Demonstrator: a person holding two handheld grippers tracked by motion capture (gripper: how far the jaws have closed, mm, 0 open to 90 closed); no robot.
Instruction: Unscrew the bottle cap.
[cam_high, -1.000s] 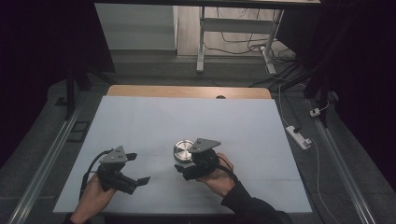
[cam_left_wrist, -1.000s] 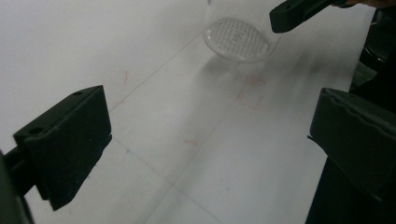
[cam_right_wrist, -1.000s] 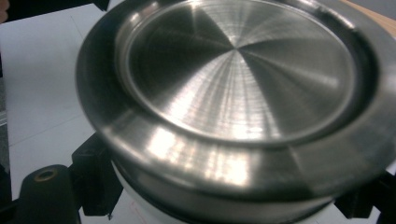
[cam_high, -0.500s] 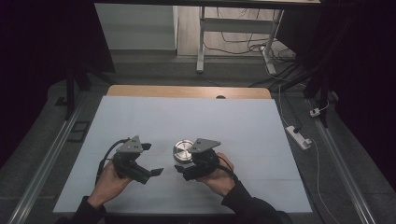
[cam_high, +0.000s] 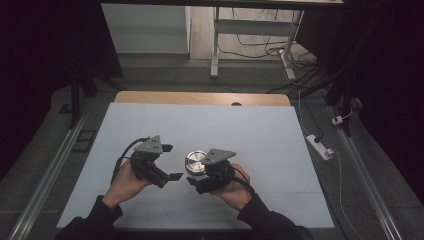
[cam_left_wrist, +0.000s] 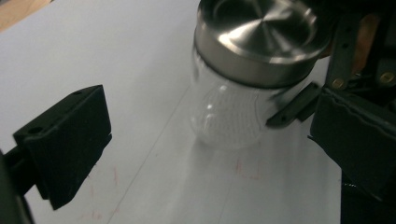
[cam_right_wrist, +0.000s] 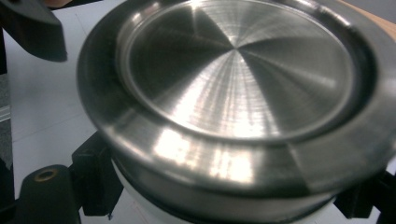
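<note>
A glass jar (cam_high: 195, 163) with a brushed metal lid (cam_left_wrist: 261, 28) stands upright on the white surface (cam_high: 250, 135), toward the person's side and about midway between left and right. The right gripper (cam_high: 199, 184) holds it — in the right gripper view the lid (cam_right_wrist: 238, 88) looms close above the two black jaws, which sit against the jar's body just below the lid's rim, one at each lower corner of that view. In the left gripper view one of those jaws presses on the glass at the jar's right side, under the lid. The jar (cam_left_wrist: 229, 112) looks clear, and whether anything is inside cannot be told.

The left gripper (cam_high: 170, 162) is just beside the jar on its left, apart from it. Its jaws stand wide open: in the left gripper view one black pad (cam_left_wrist: 65, 140) sits at the left and the other at the far right edge, with bare surface between them and the jar beyond the gap, not touched by either. From the high view the person's left hand (cam_high: 125, 182) grips this tool from behind, a cable looping off its back, and the right hand (cam_high: 232, 187) wraps the other in the same way. Both grey three-cornered plates face up.

Faint red marks (cam_left_wrist: 240, 165) show on the white surface close to the jar's foot. Beyond the white sheet a strip of bare wood (cam_high: 200, 97) runs along the far edge.
</note>
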